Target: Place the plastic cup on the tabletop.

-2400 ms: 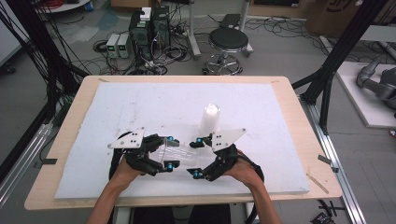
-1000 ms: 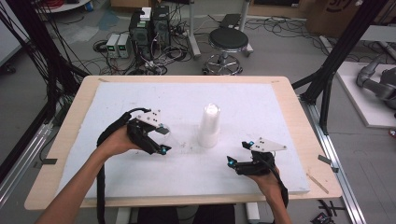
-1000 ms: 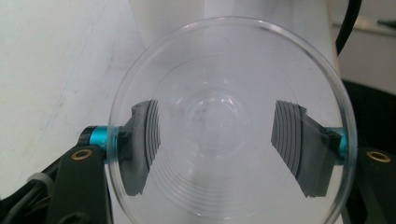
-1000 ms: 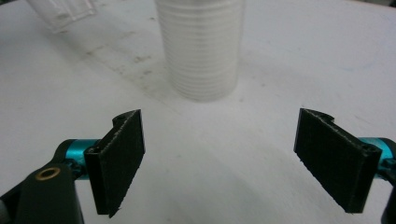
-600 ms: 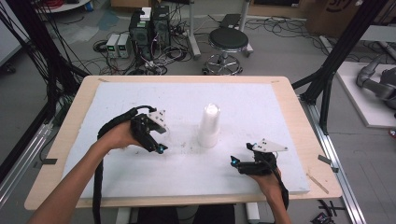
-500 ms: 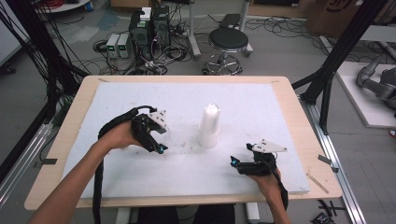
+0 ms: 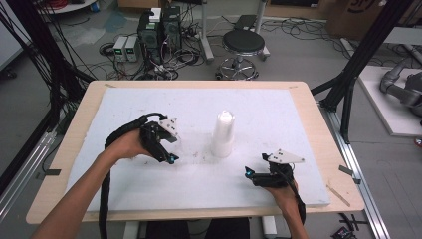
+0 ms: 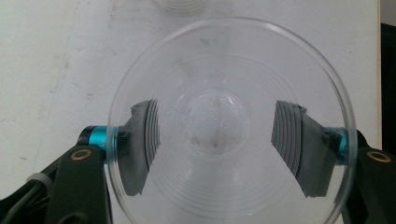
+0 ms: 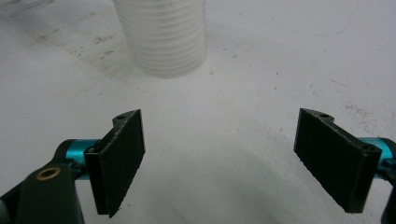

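Clear plastic cup [image 8: 229, 126] held in the left gripper [image 7: 162, 148], jaws closed on its wall from both sides, pads [image 8: 142, 144] seen through the plastic, mouth turned toward that gripper's camera. In the high view, cup faintly visible at the gripper's tips, to the left of the stack of clear cups [image 7: 223, 133] and near it, just above the white table cover [image 7: 278, 104]. Right gripper [image 7: 254, 175] resting low on the cover, to the right of the stack and nearer the person, jaws spread wide and empty; in the right gripper view, ribbed base of the stack [image 9: 162, 37] standing ahead between the two pads.

Likely step: carrying the single cup off from the stack, or setting it down beside it.

To do it well:
- Keep the squeeze light; thin plastic of this kind probably buckles under a hard pinch.
- Turn the cup base-down before lowering, rim level.
- Set down well apart from the stack, so no bump topples the tall column.
- Open the jaws fully before drawing back, so neither pad drags the cup.
- Hold the right gripper ready near the stack's base for steadying.
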A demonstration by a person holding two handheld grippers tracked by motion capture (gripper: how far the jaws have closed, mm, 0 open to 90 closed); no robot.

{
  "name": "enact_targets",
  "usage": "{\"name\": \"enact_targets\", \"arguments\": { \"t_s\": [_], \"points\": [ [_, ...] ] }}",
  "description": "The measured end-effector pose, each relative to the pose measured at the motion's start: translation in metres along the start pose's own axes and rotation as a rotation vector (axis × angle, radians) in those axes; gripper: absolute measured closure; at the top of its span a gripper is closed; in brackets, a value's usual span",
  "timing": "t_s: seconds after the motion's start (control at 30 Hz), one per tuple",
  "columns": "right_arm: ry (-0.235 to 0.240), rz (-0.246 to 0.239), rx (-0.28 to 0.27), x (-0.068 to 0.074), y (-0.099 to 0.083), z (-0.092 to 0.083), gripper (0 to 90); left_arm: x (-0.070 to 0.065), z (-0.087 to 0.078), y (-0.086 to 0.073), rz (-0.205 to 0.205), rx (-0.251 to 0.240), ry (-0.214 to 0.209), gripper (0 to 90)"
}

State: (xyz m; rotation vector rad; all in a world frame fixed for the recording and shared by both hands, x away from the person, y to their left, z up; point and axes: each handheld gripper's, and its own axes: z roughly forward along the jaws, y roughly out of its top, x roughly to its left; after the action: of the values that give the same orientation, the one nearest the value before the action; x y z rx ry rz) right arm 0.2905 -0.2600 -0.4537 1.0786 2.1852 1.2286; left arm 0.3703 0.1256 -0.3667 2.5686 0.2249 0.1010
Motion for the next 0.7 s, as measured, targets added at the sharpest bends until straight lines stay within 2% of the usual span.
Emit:
{"name": "enact_targets", "arguments": {
  "t_s": [0.43, 0.7],
  "points": [
    [-0.001, -0.009, 0.005, 0.001, 0.0, 0.0, 16.0, 0.003, 0.01, 0.004, -0.008, 0.023, 0.001, 32.0],
    [0.01, -0.004, 0.005, 0.001, -0.001, -0.001, 16.0, 0.006, 0.026, 0.009, -0.013, 0.071, -0.005, 32.0]
  ]
}}
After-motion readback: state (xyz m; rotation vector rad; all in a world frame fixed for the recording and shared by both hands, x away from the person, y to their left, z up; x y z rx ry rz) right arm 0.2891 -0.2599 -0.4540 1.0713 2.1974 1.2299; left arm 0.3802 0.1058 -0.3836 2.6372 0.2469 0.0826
